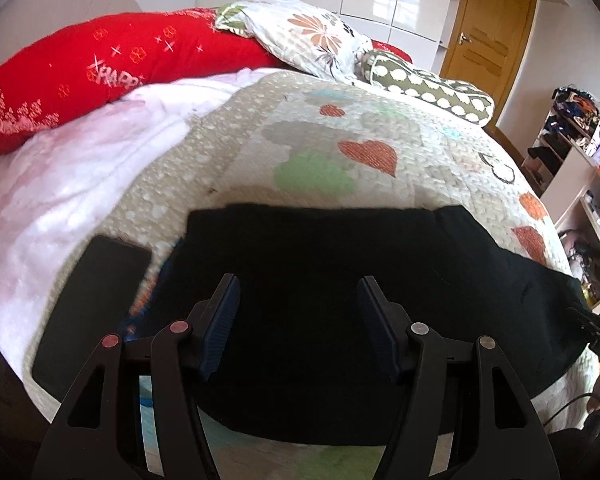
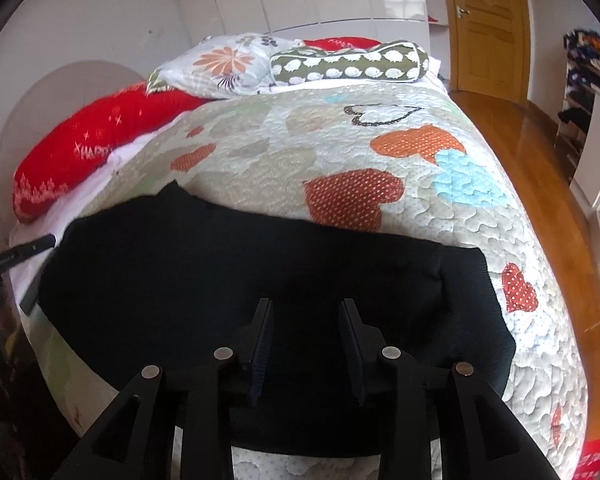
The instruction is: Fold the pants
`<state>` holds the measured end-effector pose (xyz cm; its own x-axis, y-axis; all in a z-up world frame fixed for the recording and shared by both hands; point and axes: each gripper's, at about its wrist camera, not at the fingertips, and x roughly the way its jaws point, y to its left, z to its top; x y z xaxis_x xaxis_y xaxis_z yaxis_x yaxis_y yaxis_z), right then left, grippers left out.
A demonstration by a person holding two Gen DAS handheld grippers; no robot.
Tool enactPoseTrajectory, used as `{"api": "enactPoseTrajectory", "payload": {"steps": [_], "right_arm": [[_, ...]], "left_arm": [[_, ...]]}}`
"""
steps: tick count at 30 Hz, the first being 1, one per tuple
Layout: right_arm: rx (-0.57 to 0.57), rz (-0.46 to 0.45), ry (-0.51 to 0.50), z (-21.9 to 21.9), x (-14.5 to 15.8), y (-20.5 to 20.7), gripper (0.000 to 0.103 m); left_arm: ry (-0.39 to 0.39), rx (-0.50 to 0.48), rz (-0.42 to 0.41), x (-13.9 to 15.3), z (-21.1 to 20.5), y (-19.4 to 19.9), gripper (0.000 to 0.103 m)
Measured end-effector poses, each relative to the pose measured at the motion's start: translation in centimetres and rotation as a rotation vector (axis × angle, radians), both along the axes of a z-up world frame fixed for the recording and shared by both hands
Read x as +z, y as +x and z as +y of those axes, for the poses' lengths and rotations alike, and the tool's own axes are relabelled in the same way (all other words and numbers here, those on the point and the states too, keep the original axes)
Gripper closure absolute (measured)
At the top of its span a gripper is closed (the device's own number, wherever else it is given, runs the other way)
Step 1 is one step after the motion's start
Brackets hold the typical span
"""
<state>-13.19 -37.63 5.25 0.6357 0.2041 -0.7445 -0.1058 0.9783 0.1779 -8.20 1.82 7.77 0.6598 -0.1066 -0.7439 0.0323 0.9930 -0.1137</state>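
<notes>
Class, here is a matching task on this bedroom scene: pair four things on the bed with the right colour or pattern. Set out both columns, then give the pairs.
Things:
1. pants
2. long pillow
3. bolster
4. quilt

Descriptions:
A. olive green with white shapes
B. pale, with hearts
C. black
D. red with white print

Pairs: 1-C, 2-D, 3-A, 4-B
</notes>
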Motion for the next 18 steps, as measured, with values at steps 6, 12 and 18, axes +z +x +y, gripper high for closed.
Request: {"api": "enactPoseTrajectory", "payload": {"steps": [6, 12, 18], "right_arm": [[-0.009, 0.028, -0.016, 0.2, -2.2, 0.4, 0.07], [-0.049, 0.012, 0.02, -0.3, -2.3, 1.2, 0.07], [-0.043, 0.015, -0.008, 0.2, -2.0, 0.8, 0.067]], "left_arm": [[-0.003, 0.01, 0.039, -2.0, -1.1, 0.1, 0.041], [0.026, 0.025, 0.042, -3.2, -1.7, 0.2, 0.041], [0.017, 0.027, 0.048, -3.9, -1.5, 0.1, 0.04]]}}
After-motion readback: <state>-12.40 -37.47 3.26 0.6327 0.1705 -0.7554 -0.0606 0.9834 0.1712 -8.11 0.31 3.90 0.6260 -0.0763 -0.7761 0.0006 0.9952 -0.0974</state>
